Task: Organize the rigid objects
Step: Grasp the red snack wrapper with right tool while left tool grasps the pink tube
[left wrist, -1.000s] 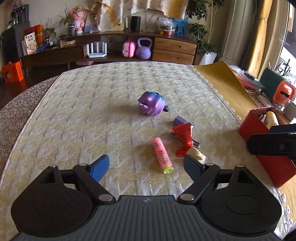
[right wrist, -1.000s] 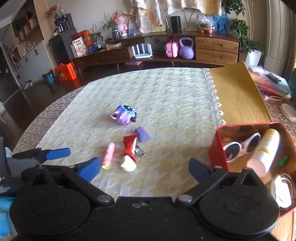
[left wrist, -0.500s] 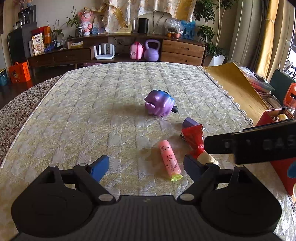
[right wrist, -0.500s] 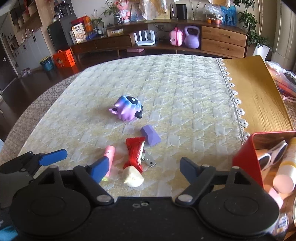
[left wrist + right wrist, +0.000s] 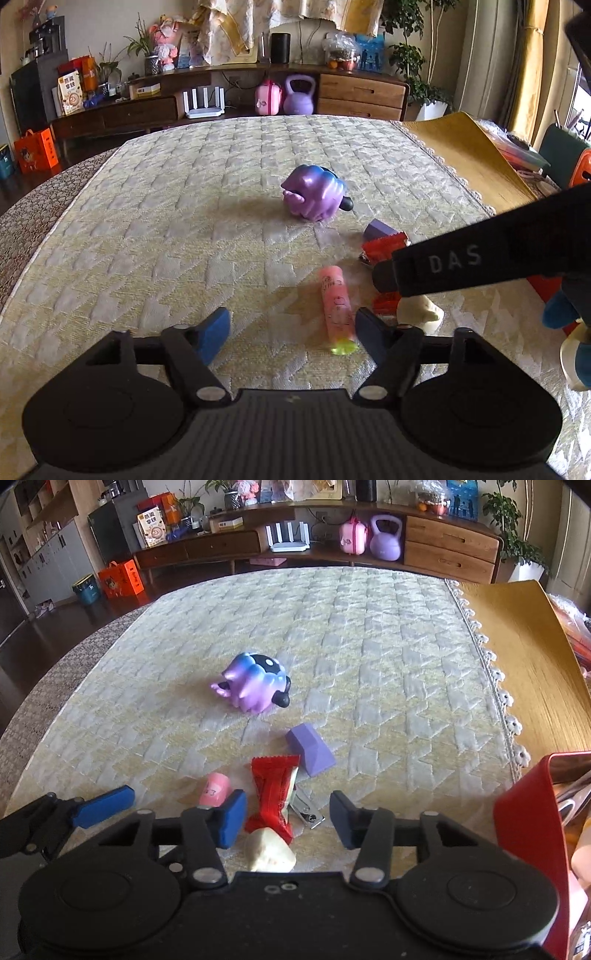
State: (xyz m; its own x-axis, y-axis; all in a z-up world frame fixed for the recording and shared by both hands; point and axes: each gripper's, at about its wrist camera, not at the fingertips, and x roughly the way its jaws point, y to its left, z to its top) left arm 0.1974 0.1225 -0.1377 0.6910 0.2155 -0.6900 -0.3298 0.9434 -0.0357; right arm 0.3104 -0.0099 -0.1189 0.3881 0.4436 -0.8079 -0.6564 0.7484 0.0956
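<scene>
A quilted cream-and-yellow cloth covers the table, ending in a lace trim along its right edge, where bare wood shows. At the near right corner stands a red box, its contents mostly cut off. The left gripper and right gripper hang over the near edge, jaws closing on both, pads not yet pressing anything. Between the right gripper's blue pads lie a red crinkled packet, a metal nail clipper and a cream lump. Toward the cloth's middle lies a glossy purple-and-blue toy with black bits. Nearer sits a matte purple wedge block. A pink tube with a yellow-green cap lies just inside the left gripper's right pad.
</scene>
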